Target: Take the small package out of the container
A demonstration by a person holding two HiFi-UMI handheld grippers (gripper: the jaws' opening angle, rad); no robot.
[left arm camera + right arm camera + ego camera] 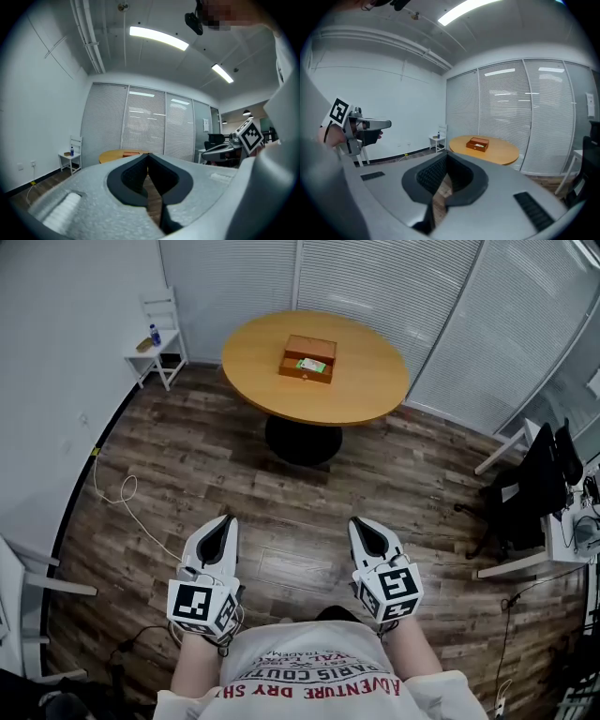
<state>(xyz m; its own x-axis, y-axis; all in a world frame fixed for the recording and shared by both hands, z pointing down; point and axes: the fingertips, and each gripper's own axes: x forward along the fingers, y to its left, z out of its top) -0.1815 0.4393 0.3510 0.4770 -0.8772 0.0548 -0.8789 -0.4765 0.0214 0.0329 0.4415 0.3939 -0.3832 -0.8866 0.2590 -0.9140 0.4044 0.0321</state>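
An open wooden box (307, 359) sits on a round wooden table (366, 381) far ahead, with a small green and white package (311, 365) inside it. The box (477, 144) also shows in the right gripper view, on the table (499, 151). My left gripper (225, 523) and right gripper (362, 524) hang side by side close to my body, well short of the table. Both have their jaws together with nothing between them. In the left gripper view (148, 155) the table (112, 155) shows just past the tips.
A white chair (159, 338) with a bottle on it stands against the left wall. Dark office chairs and desks (539, 488) crowd the right side. A cable (127, 507) trails over the wooden floor at left. Blinds line the back wall.
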